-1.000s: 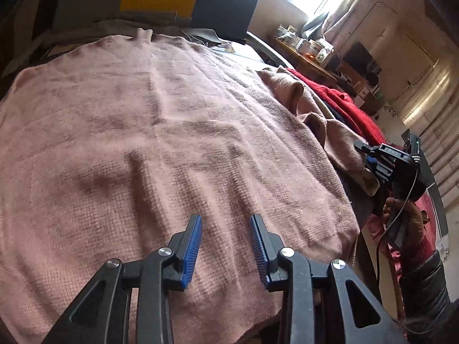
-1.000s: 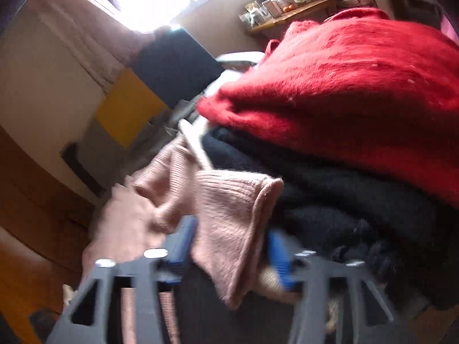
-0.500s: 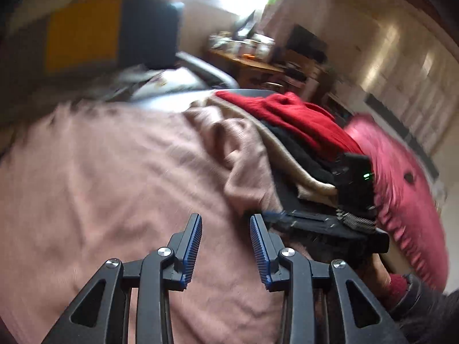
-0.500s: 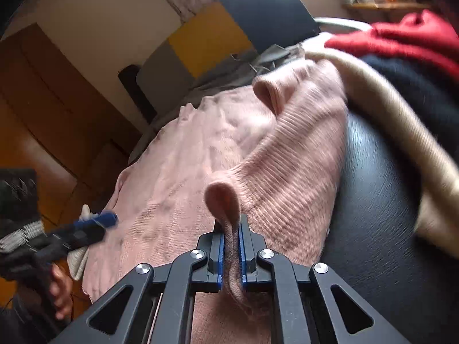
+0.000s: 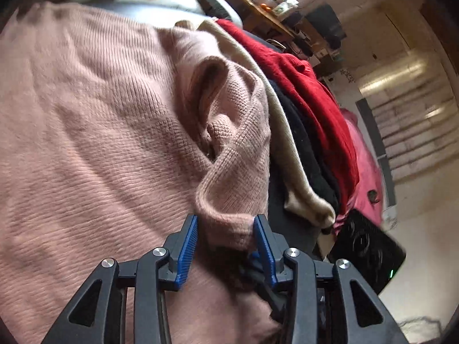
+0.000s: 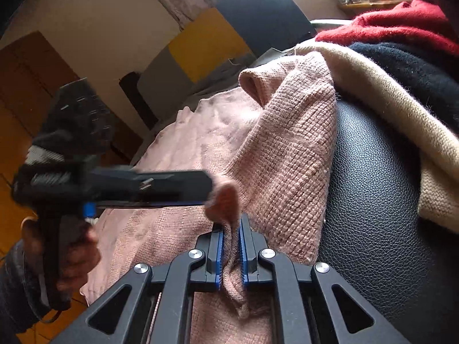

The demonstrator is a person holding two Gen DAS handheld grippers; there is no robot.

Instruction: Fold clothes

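The right hand-held gripper (image 6: 231, 253) is pinching a bunched fold of the pink sweater's sleeve (image 6: 289, 154), its blue pads pressed tight against the knit on both sides. The left hand-held gripper (image 5: 225, 246) is standing spread, with the rolled end of that same sleeve sitting between its open fingers; the cloth is reaching both blue pads (image 5: 188, 246), though nothing is being squeezed. From the right wrist view, the left gripper is coming in from the left side, blurred, its tip meeting the sleeve just above the pinched fold.

The pink sweater (image 5: 86, 132) is lying spread out flat, filling most of the surface, with the sleeve twisting up along its right edge. Just beside the sleeve, black leather upholstery (image 6: 373, 200) is showing. Past that, a stack of other clothes is lying: a beige knit (image 6: 401, 109) lowest, a black one (image 6: 416, 68) over it, and a red sweater (image 5: 312, 91) on top. Farther back, a yellow and dark cushion (image 6: 206, 40) is leaning against the wall, and a cluttered shelf (image 5: 266, 3) is sitting in the bright distance.
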